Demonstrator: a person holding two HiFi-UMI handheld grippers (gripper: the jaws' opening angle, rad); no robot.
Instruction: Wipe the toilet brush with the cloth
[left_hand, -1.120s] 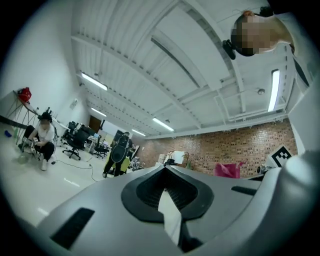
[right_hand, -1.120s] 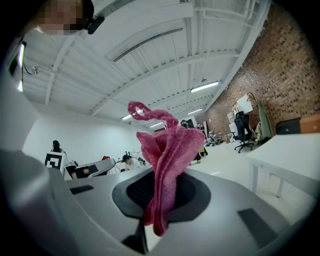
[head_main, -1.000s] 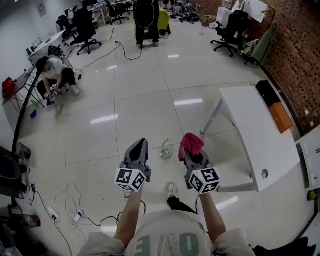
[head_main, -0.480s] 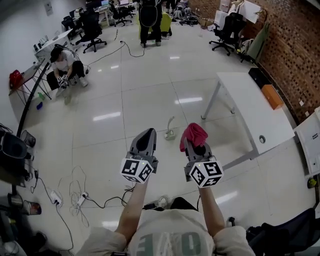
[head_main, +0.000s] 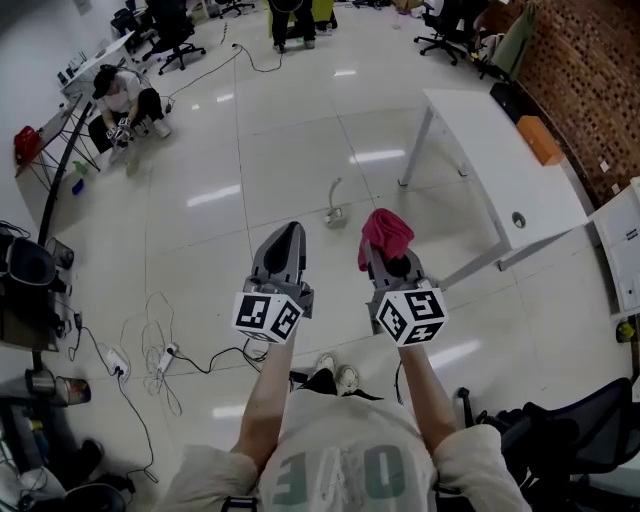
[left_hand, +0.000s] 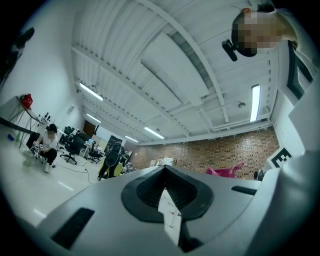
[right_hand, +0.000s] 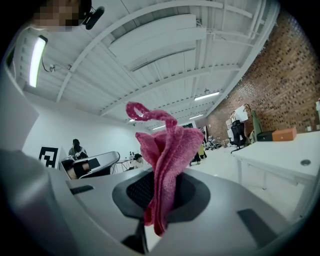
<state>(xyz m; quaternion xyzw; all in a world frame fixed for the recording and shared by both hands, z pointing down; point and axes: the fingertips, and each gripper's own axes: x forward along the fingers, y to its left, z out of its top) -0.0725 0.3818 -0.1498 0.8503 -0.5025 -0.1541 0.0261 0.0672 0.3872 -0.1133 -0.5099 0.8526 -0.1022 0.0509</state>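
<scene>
Pink terry cloth (right_hand: 167, 150), soft and limp, is pinched by a lower fold in the right gripper (right_hand: 159, 200). Most of it stands bunched and free above the jaws. It looks light and is likely to drape and fold round whatever it rubs, so it needs a firm hold to keep from slipping out.

The left gripper (left_hand: 167, 192) has its jaws fully together with nothing from the scene between them. Both grippers hang short of the brush (head_main: 334, 205), well apart from it, one to either side of the line toward it.

The brush is on the tiled floor (head_main: 250, 150), pale, with a thin handle rising from a wider base. It is too small to tell whether it sits in a holder. It is probably light, stiff plastic with a smooth, somewhat slippery handle. The upper handle looks the sensible place for the empty left gripper to take it, leaving the head clear for the cloth.

A white table (head_main: 490, 150) stands beyond the brush and to its right.

A second earlier the brush lay just ahead of the gripper tips, between them; now it sits clearly farther off. The grip on the cloth and the closed left jaws are unchanged.
</scene>
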